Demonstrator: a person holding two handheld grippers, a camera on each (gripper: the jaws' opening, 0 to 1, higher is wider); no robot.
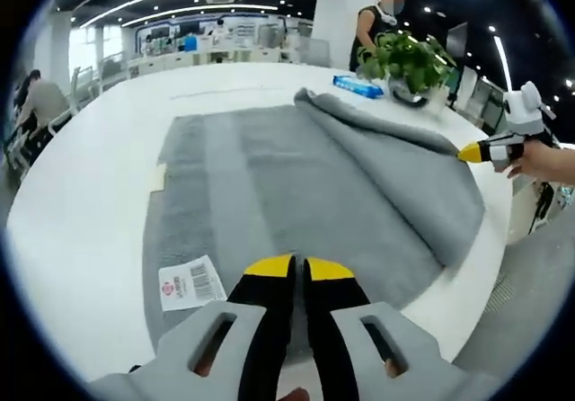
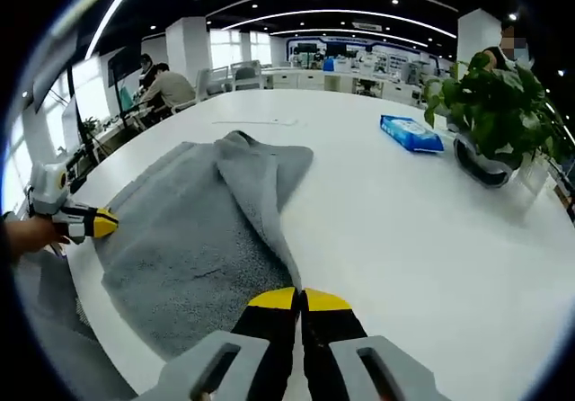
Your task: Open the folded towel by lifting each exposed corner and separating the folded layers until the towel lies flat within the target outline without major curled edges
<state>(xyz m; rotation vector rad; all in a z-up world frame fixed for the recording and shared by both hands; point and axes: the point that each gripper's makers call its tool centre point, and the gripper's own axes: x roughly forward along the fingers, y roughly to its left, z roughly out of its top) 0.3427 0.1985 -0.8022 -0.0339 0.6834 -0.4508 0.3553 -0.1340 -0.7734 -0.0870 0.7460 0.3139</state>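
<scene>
Your left gripper (image 1: 299,266) and right gripper (image 2: 301,299) each have their jaws pinched together on an edge of the grey towel (image 1: 269,185), which spreads ahead of both jaws on the white table (image 2: 404,230). Draw the folded flap (image 1: 404,167) outward slowly, keeping it low and taut.

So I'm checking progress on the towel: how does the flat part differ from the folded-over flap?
The flat part lies spread as a single layer on the table; the flap is doubled back on top of it, running diagonally with a rolled edge. The flat part shows lighter and darker stripes and a tag at its edge; the flap looks plain. Both are the same grey terry.
</scene>
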